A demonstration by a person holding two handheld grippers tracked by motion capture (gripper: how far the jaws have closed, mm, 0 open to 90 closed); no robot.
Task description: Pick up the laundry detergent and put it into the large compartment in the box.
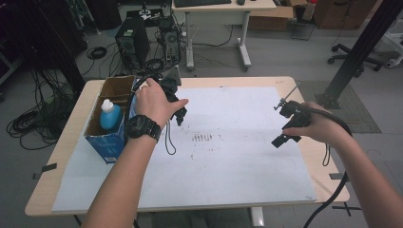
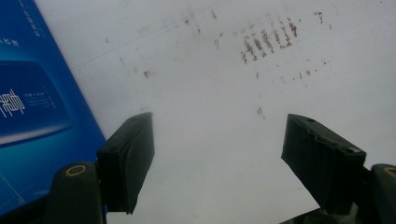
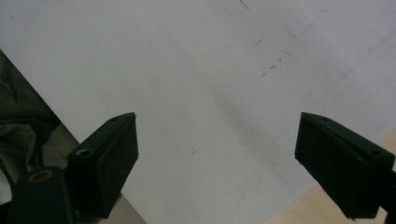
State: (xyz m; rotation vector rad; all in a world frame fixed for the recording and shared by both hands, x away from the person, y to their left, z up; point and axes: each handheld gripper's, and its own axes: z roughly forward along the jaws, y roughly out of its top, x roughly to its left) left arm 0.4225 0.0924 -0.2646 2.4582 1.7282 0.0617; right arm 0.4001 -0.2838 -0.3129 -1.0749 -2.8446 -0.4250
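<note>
Blue bottle (image 1: pixel 109 115) with a white cap stands upright inside the open cardboard box (image 1: pixel 110 142) at the left edge of the table (image 1: pixel 328 164), on the white sheet (image 1: pixel 228 161). Just right of the box, the left tool (image 1: pixel 179 115) hangs over the sheet, pointing down, its jaws spread with nothing between them; the left gripper view has the box's blue side beside it. Reddish-brown marks (image 1: pixel 203 137) dot the sheet's middle. Well apart, the right tool (image 1: pixel 285 137) hovers near the sheet's right edge, jaws spread wide, holding nothing.
</note>
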